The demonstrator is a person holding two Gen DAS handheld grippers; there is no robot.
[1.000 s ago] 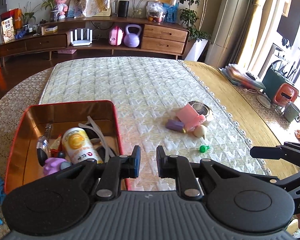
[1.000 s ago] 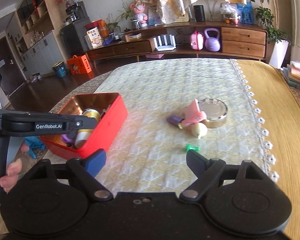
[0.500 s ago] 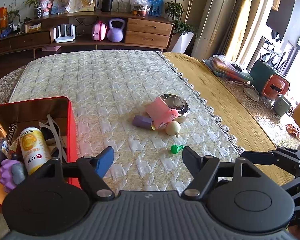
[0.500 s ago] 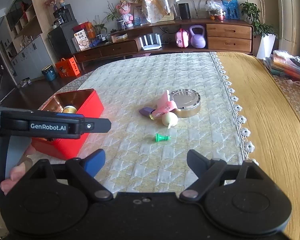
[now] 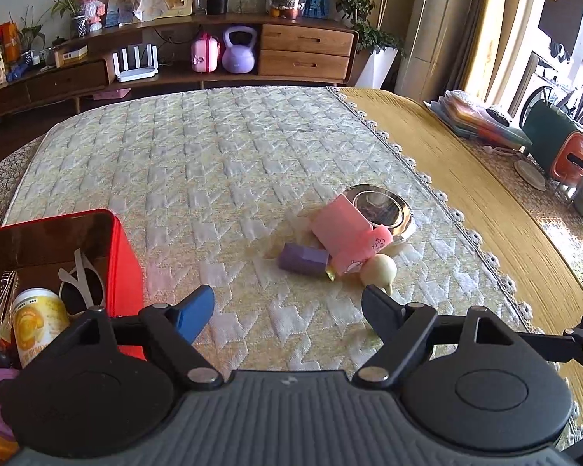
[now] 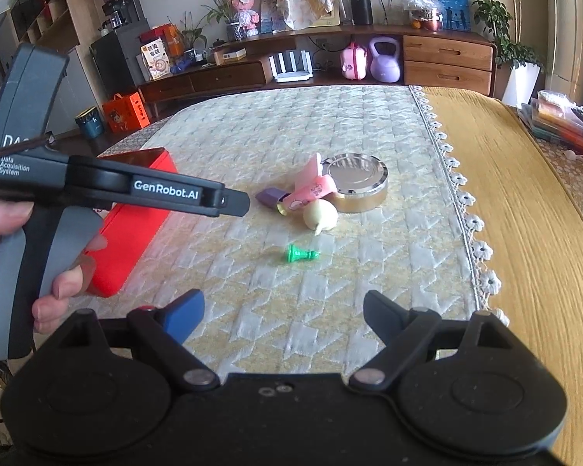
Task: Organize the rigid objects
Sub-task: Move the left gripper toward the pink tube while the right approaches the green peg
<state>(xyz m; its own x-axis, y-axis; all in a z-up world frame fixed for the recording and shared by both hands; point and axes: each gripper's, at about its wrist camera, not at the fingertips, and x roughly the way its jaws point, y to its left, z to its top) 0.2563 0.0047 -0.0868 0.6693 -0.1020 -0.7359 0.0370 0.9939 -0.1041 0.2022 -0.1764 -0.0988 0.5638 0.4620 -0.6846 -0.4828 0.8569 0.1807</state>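
A red box (image 5: pixel 124 256) at the left holds a yellow can (image 5: pixel 39 318) and other small things. On the quilted cloth lie a pink case (image 5: pixel 346 237), a purple block (image 5: pixel 303 258), a cream bulb-shaped piece (image 5: pixel 377 270) and a round silver tin (image 5: pixel 392 213), all bunched together. A green pawn (image 6: pixel 301 254) lies nearer, alone; the left wrist view does not show it. My left gripper (image 5: pixel 285 299) hangs short of the bunch, its jaws opening with nothing between them. My right gripper (image 6: pixel 283 299) stands open and empty, short of the pawn.
A person's hand (image 6: pixel 58 283) holds the left gripper's handle beside the red box (image 6: pixel 136 229). The cloth's lace edge (image 6: pixel 466 202) runs along the right, with yellow tabletop beyond. Stacked folders (image 5: pixel 482 120) and a green-orange container (image 5: pixel 563 147) sit far right.
The left gripper went from shut to wide open and swung right, from over the red box toward the bunch of objects. The right gripper drew a little closer to the pawn.
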